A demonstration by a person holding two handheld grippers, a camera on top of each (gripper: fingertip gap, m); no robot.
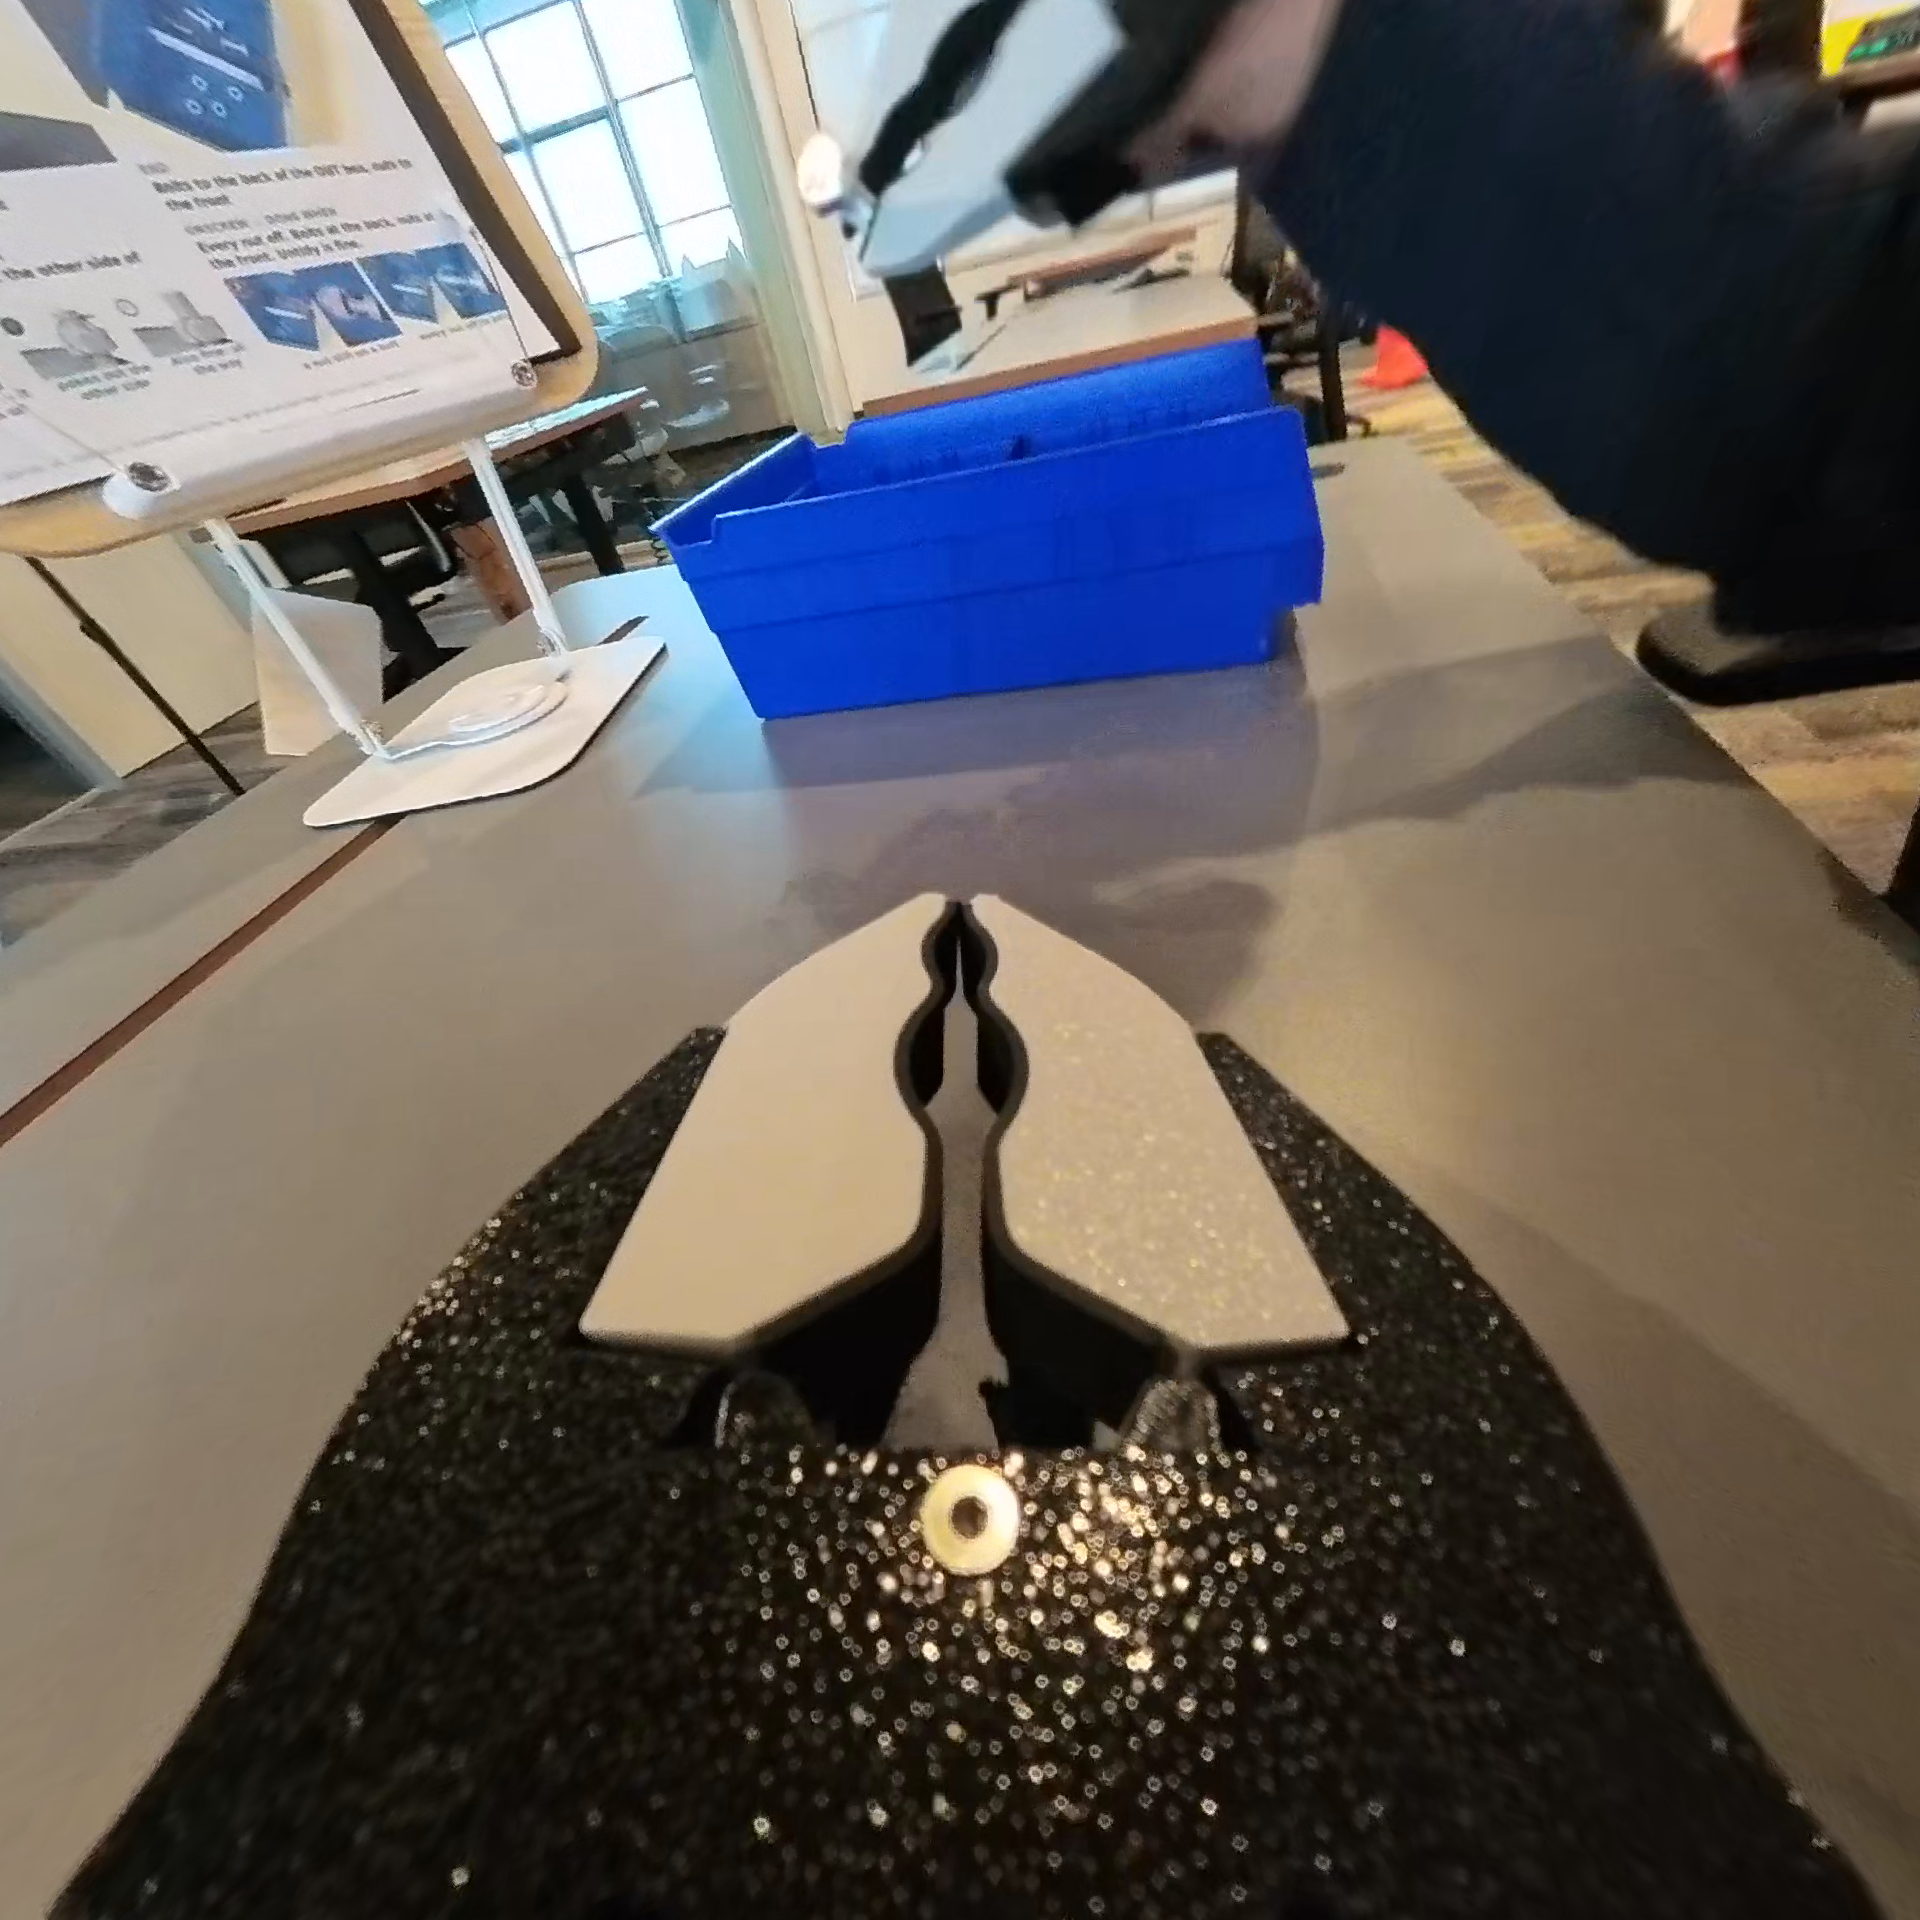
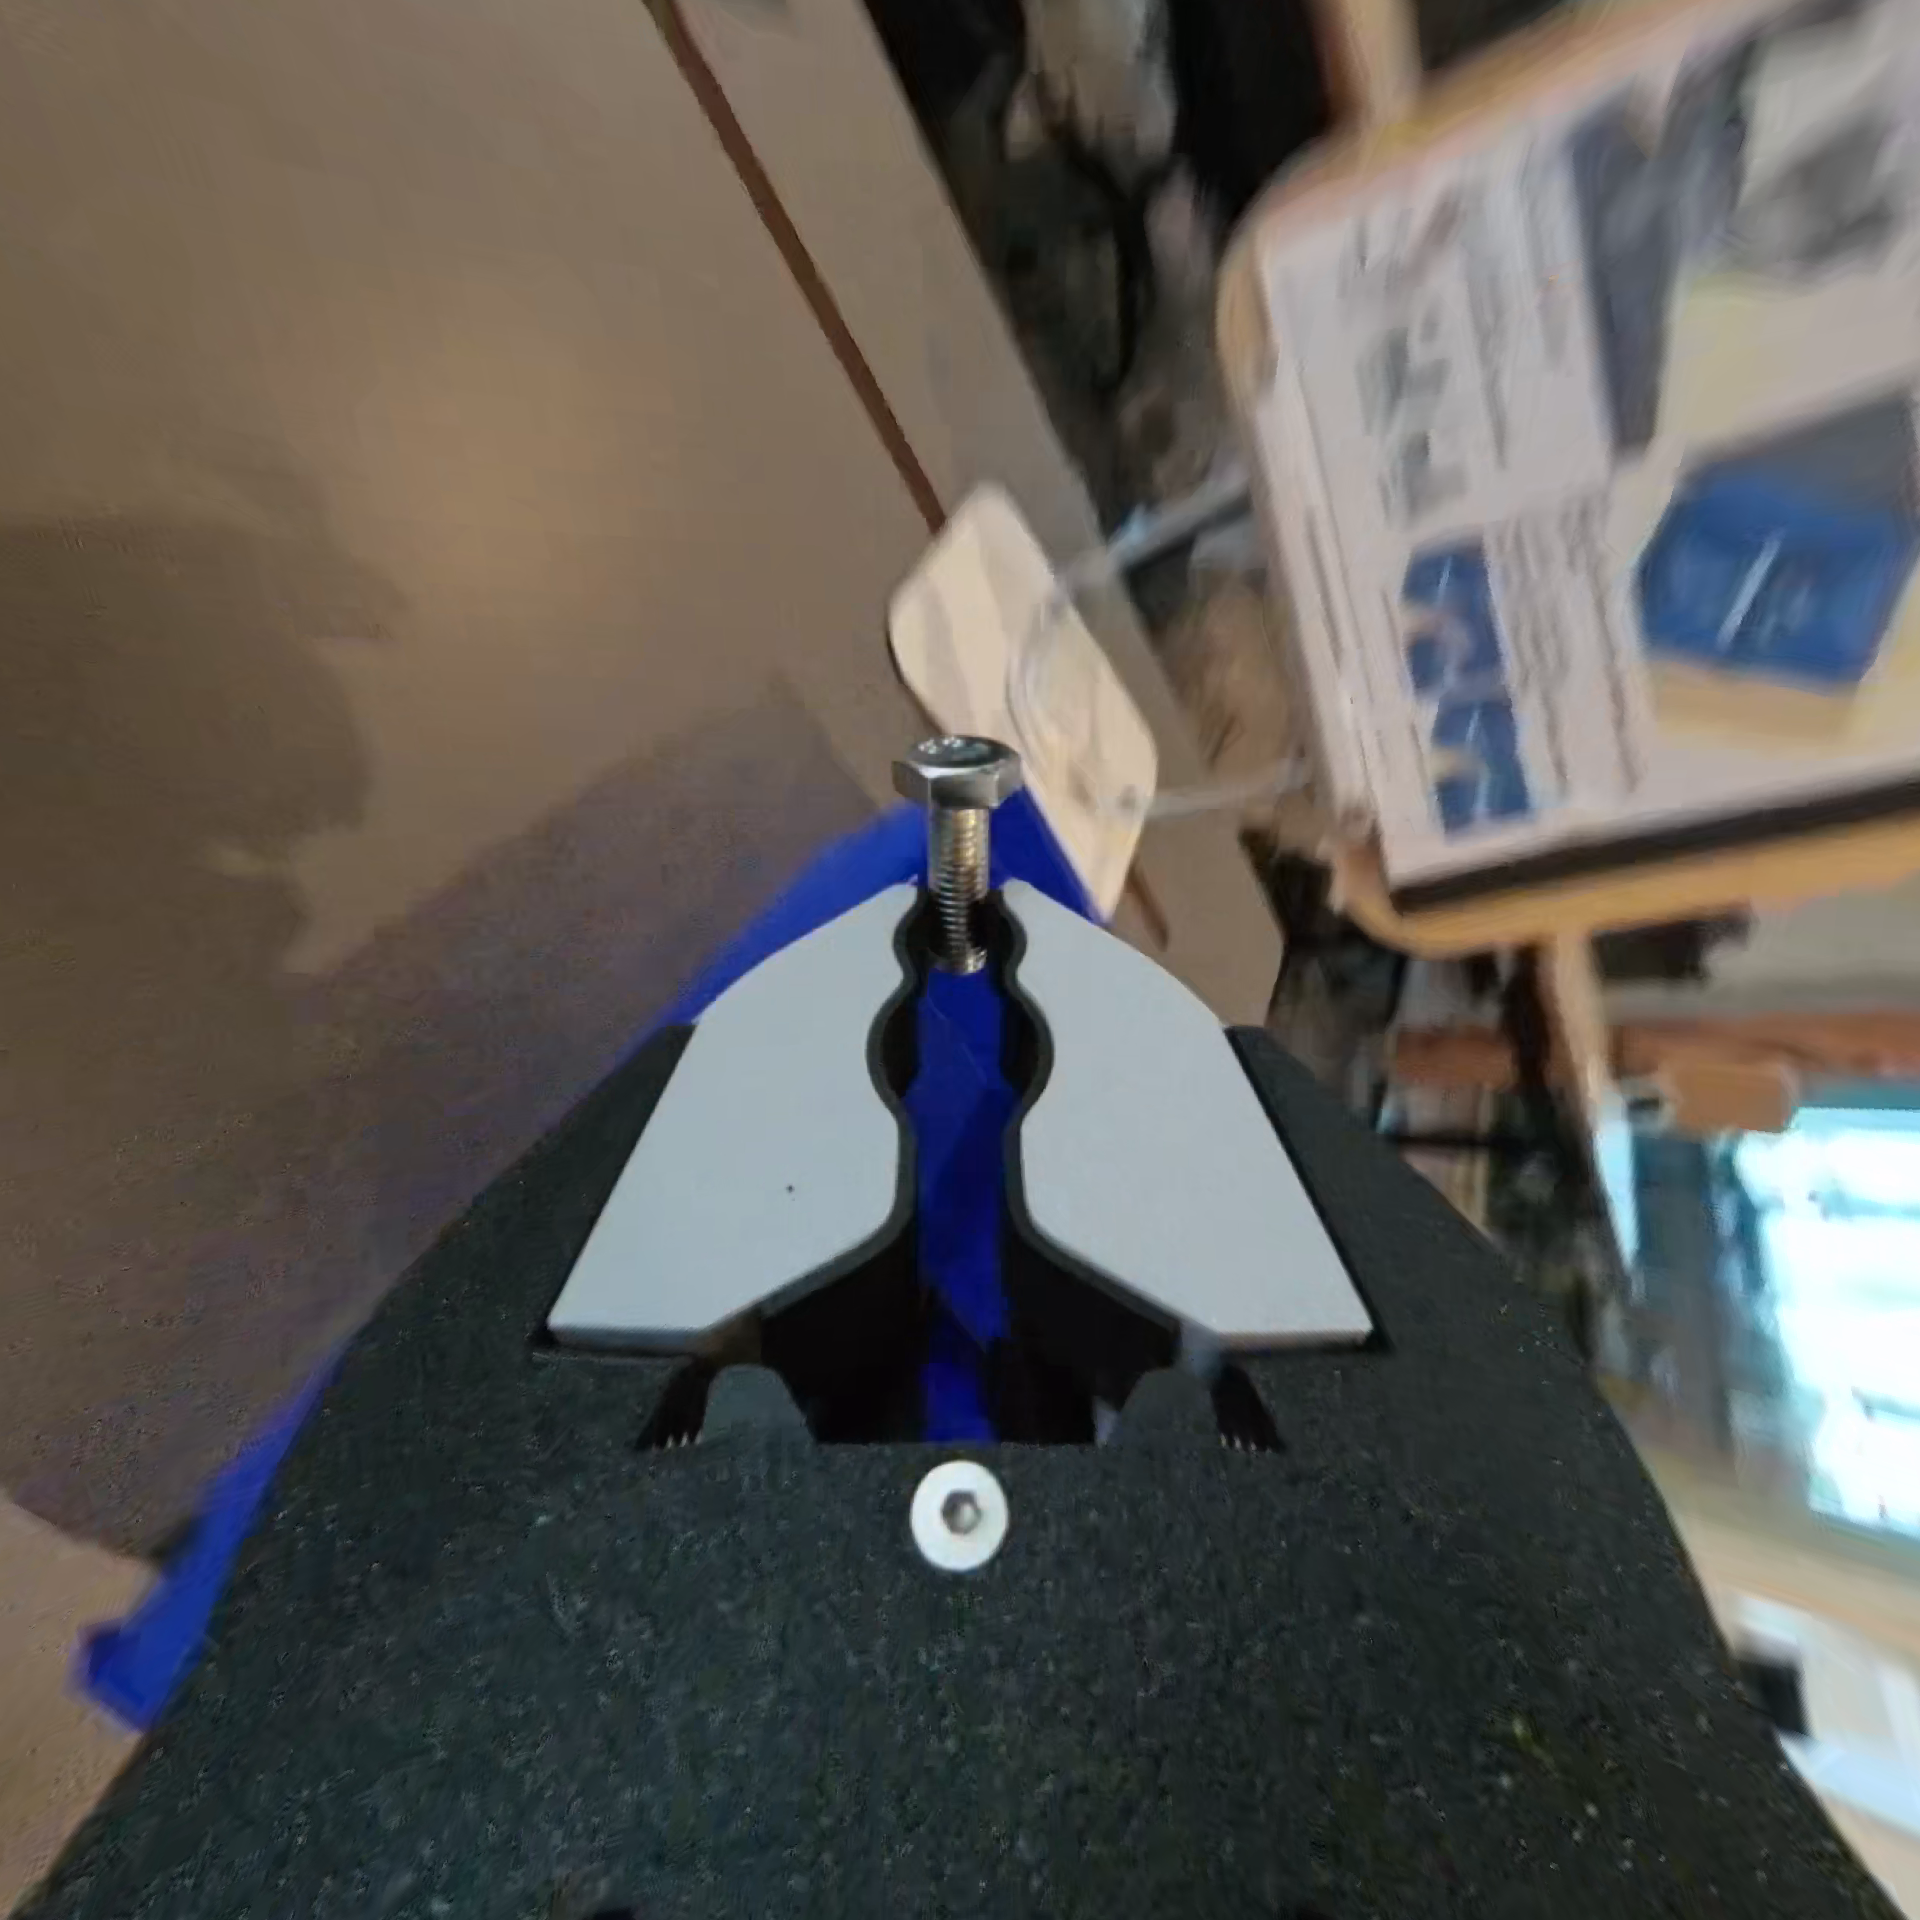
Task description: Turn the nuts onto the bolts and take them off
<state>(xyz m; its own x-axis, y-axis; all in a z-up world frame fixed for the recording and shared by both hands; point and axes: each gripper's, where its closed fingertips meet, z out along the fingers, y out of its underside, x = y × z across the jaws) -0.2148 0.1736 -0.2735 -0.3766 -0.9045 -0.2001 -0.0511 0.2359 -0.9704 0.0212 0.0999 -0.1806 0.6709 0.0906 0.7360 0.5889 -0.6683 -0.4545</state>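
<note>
My left gripper (image 1: 961, 912) is shut and empty, resting low over the grey table (image 1: 1351, 1039). A blue bin (image 1: 997, 582) stands on the table ahead of it. My right gripper (image 2: 958, 899) is shut on a silver hex-head bolt (image 2: 956, 821); the threaded end sits between the tips and the head sticks out forward. In the left wrist view the right gripper (image 1: 842, 208) hovers high above the bin, held by a dark-sleeved arm (image 1: 1610, 312), with the bolt (image 1: 821, 171) at its tip. No nut shows in either view. The blue bin (image 2: 940, 1143) lies under the right gripper.
An instruction board (image 1: 260, 239) on a white stand (image 1: 488, 738) sits at the table's left; it also shows blurred in the right wrist view (image 2: 1558, 468). A dark seam (image 1: 187, 997) runs along the table's left edge. Office desks and windows lie beyond. Spacing between my two grippers at the tips: around 25 centimeters.
</note>
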